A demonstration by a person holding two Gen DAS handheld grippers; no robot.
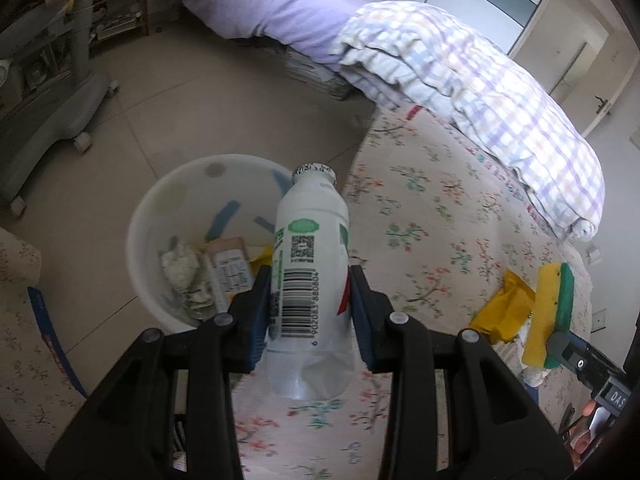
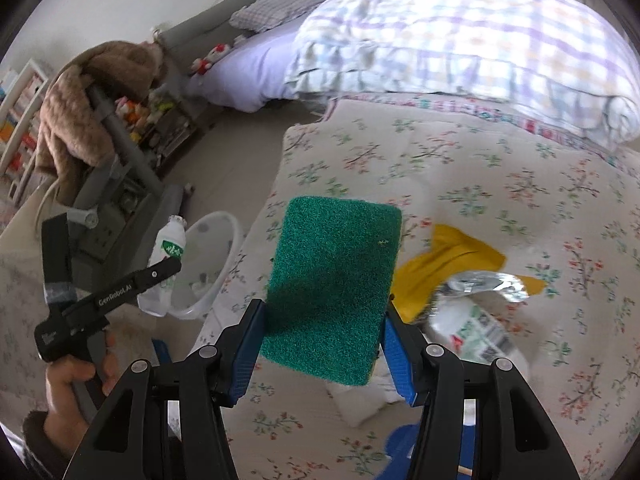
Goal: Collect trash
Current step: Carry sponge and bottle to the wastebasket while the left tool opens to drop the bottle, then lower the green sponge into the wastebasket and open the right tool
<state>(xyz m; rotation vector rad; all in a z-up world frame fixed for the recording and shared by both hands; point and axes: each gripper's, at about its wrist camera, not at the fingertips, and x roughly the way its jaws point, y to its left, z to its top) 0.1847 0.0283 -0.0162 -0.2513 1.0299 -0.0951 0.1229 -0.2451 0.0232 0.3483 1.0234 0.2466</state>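
Observation:
My left gripper is shut on a white plastic bottle with a barcode, cap pointing away, held over the bed's edge beside the white bin. The bin stands on the floor and holds crumpled paper and packets. My right gripper is shut on a sponge with a green scouring face and yellow body, above the floral bedspread. The right wrist view also shows the left gripper with the bottle next to the bin. In the left wrist view the sponge appears at the right.
On the floral bedspread lie a yellow wrapper, a crushed clear bottle with a label and white tissue. A folded plaid quilt lies further back. A grey wheeled stand stands on the tiled floor beyond the bin.

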